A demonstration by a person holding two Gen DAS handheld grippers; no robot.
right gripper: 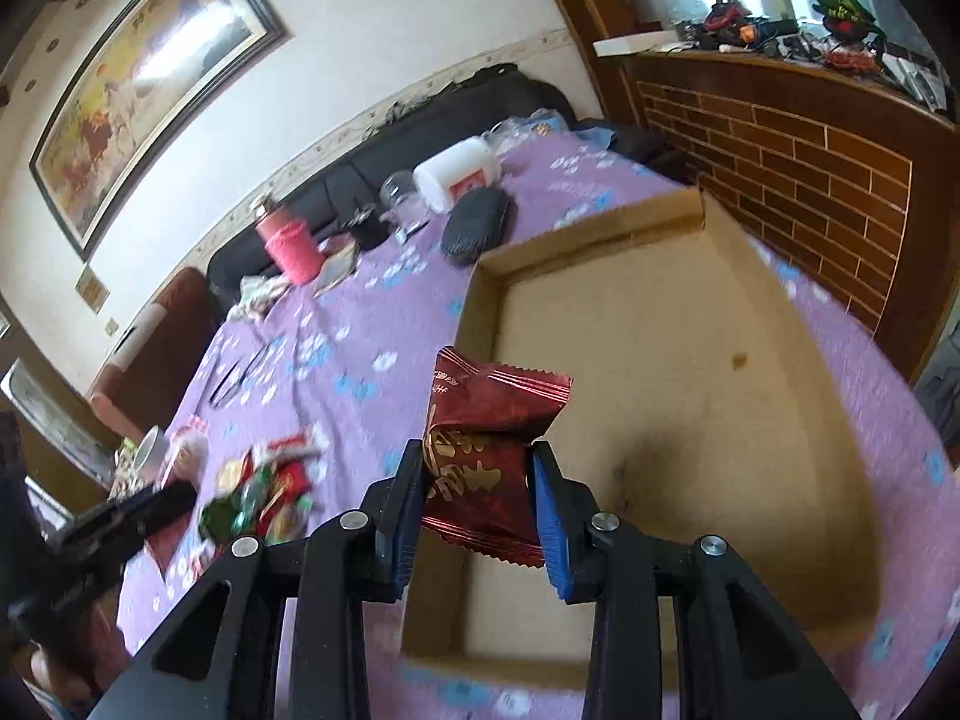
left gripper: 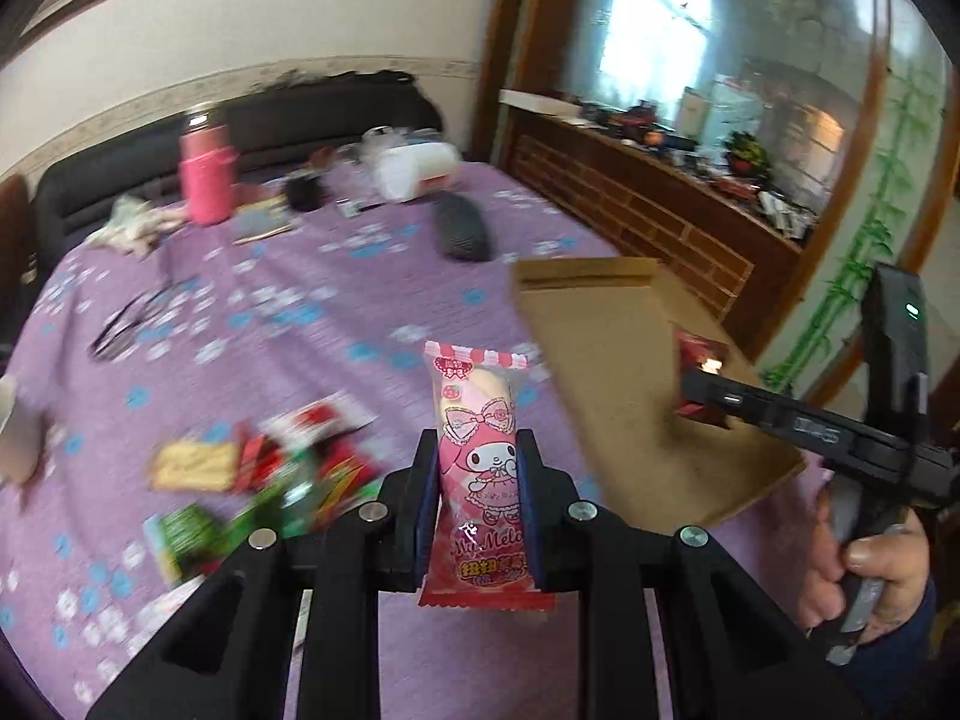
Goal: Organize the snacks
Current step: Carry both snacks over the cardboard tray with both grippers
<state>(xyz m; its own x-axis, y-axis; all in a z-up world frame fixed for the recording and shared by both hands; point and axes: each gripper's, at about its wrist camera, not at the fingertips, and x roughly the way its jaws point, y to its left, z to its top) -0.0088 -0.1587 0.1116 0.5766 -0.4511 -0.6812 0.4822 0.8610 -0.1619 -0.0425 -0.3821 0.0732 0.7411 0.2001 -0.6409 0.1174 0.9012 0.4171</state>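
Observation:
My left gripper (left gripper: pixel 477 441) is shut on a pink cartoon-print snack pack (left gripper: pixel 477 450), held upright above the purple tablecloth. To its right lies a shallow cardboard box (left gripper: pixel 624 372). My right gripper (right gripper: pixel 477 453) is shut on a dark red foil snack pack (right gripper: pixel 486 444) over the near left part of that cardboard box (right gripper: pixel 690 372). The left wrist view shows the right gripper (left gripper: pixel 690 393) with the red pack (left gripper: pixel 702 357) over the box, a hand (left gripper: pixel 864 576) on its handle. A blurred pile of loose snacks (left gripper: pixel 258 474) lies left of the pink pack, pile (right gripper: pixel 264 492).
A pink jar (left gripper: pixel 207 171), a white tub (left gripper: pixel 414 168) on its side, a dark case (left gripper: pixel 462 225), glasses (left gripper: pixel 126 324) and small clutter lie on the far side of the table. A black sofa and a brick-pattern wooden counter (right gripper: pixel 780 150) stand behind.

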